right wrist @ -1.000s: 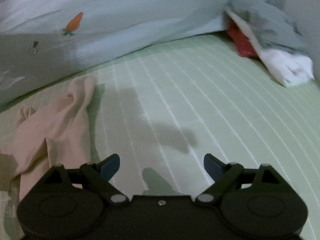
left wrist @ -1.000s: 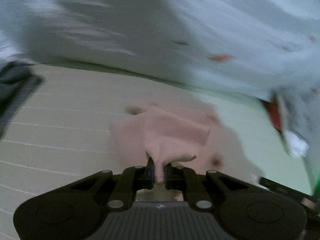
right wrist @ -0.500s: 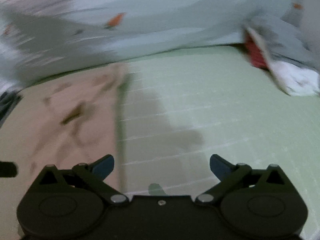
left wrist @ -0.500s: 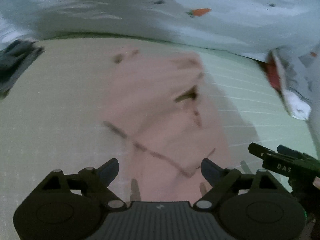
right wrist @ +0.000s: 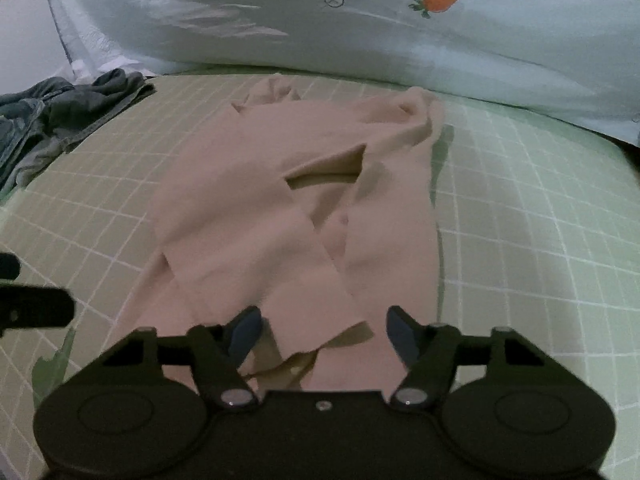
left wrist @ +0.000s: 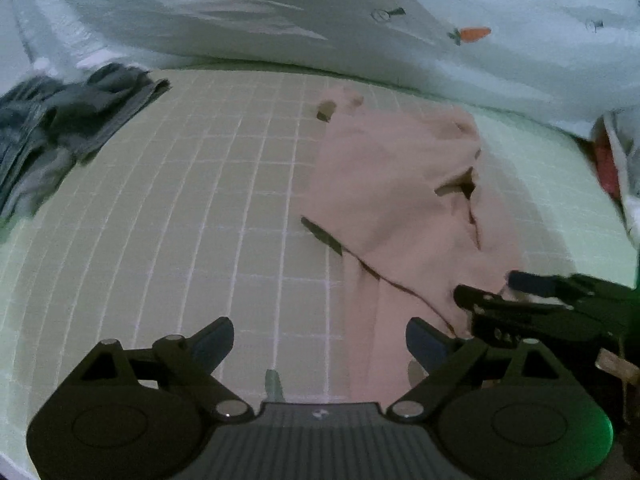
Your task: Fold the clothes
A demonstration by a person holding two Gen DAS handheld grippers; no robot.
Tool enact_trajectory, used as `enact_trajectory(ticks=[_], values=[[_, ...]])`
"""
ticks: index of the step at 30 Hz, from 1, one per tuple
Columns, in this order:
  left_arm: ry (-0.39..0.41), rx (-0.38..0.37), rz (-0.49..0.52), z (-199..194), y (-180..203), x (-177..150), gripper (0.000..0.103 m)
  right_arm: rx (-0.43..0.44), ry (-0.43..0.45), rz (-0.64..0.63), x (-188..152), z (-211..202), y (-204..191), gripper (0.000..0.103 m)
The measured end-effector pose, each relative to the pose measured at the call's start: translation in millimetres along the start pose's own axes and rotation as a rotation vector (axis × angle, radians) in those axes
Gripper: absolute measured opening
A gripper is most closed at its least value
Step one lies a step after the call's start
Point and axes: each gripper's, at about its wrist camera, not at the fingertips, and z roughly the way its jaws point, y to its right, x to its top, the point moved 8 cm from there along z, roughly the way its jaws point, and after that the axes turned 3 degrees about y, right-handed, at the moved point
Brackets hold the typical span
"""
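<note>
Pink garment (right wrist: 256, 216) on green checked sheet (right wrist: 520, 220), left tongs (left wrist: 320, 338) apart, right tongs (right wrist: 322, 326) closing over its near edge, not yet pressing.

Garment lying mid-bed, quilt behind it

The garment (right wrist: 280, 208) is lying along the middle of the bed (right wrist: 540, 240); the quilt (right wrist: 360, 32) is bunching along the far edge behind it, and a heap of clothes (right wrist: 60, 120) is sitting at the far-left corner, well apart from it.

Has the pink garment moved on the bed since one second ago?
Yes. The pink garment was bunched up in the left gripper; now it lies spread on the green checked sheet, reaching toward the carrot-print quilt.
</note>
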Motion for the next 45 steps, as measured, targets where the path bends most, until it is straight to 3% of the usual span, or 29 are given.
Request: enact_trajectory(ticks=[1, 4, 11, 14, 25, 34, 40, 42, 45], values=[[-0.005, -0.025, -0.012, -2, 1, -5, 0.093, 0.018, -0.001, 0.014, 0, -1, 0, 0.037], [-0.021, -0.056, -0.012, -6, 3, -15, 0.093, 0.053, 0.013, 0.041, -1, -9, 1, 0.004], [-0.001, -0.049, 0.04, -9, 12, -13, 0.093, 0.103, 0.068, 0.2, -9, -56, 13, 0.003], [-0.002, -0.08, 0.059, -9, 20, -13, 0.093, 0.107, 0.069, 0.275, -24, -77, 18, 0.003], [-0.065, -0.11, 0.148, -4, 41, -38, 0.093, 0.079, -0.018, 0.544, -89, -114, 46, 0.003], [-0.132, -0.083, 0.163, -6, 33, -66, 0.093, 0.08, -0.1, 0.606, -121, -113, 48, 0.003], [-0.142, -0.076, 0.154, -8, 28, -72, 0.093, 0.091, -0.135, 0.581, -126, -109, 42, 0.003], [-0.146, -0.073, 0.153, -8, 27, -75, 0.093, 0.129, -0.128, 0.647, -127, -111, 46, 0.003], [-0.151, -0.067, 0.151, -7, 26, -77, 0.093, 0.264, -0.07, 0.878, -126, -120, 57, 0.003]])
